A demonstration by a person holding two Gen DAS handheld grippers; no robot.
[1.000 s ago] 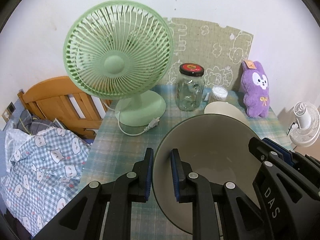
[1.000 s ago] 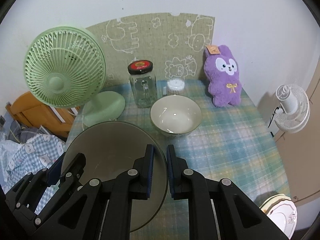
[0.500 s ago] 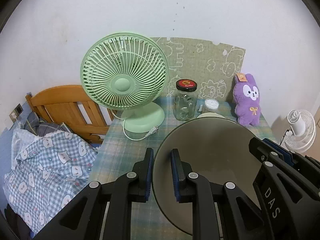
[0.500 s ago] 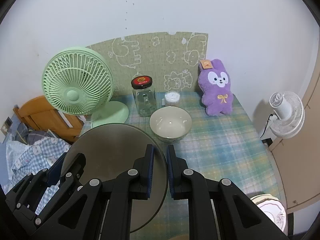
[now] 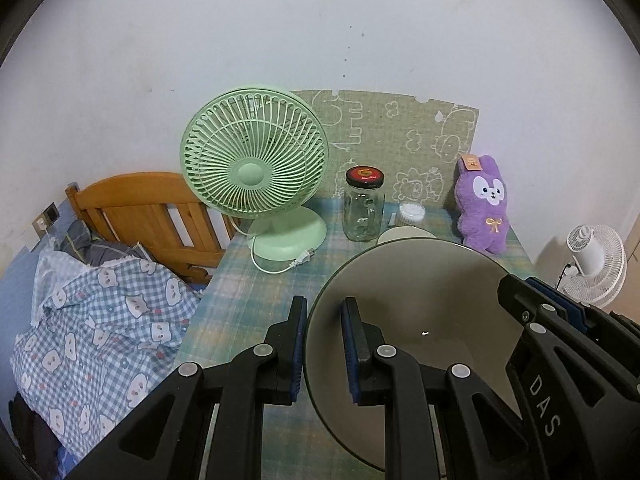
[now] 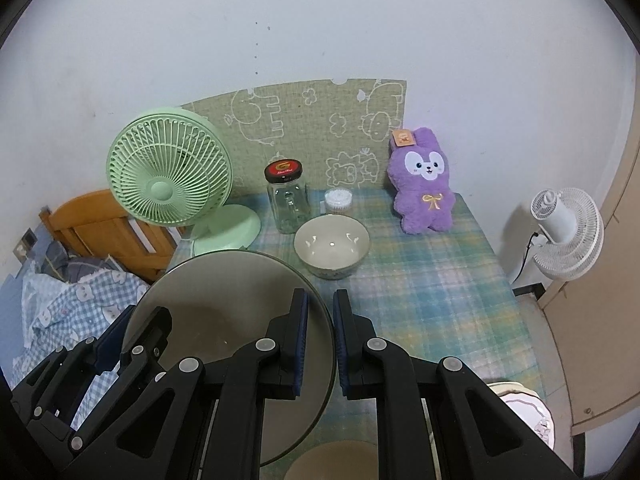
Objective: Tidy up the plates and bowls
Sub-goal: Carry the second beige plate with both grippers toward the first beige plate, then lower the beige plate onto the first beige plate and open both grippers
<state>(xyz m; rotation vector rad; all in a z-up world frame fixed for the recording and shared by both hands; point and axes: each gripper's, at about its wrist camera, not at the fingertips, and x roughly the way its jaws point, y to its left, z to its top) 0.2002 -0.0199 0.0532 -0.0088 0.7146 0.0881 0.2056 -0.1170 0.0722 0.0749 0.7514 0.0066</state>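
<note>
We hold the large grey-brown round plate [image 5: 420, 320] between us, the left gripper [image 5: 323, 344] pinched on its left rim, the right gripper [image 6: 320, 340] pinched on its right rim. Over the last second the green desk fan [image 5: 254, 174] and the cream ceramic bowl [image 6: 331, 246] have shrunk in both views, so we have lifted the plate well clear of the plaid-clothed table [image 6: 440, 280]. The bowl sits toward the table's back edge. We judge the carry has begun; a floral plate [image 6: 528, 412] waits past the table's right front corner.
</note>
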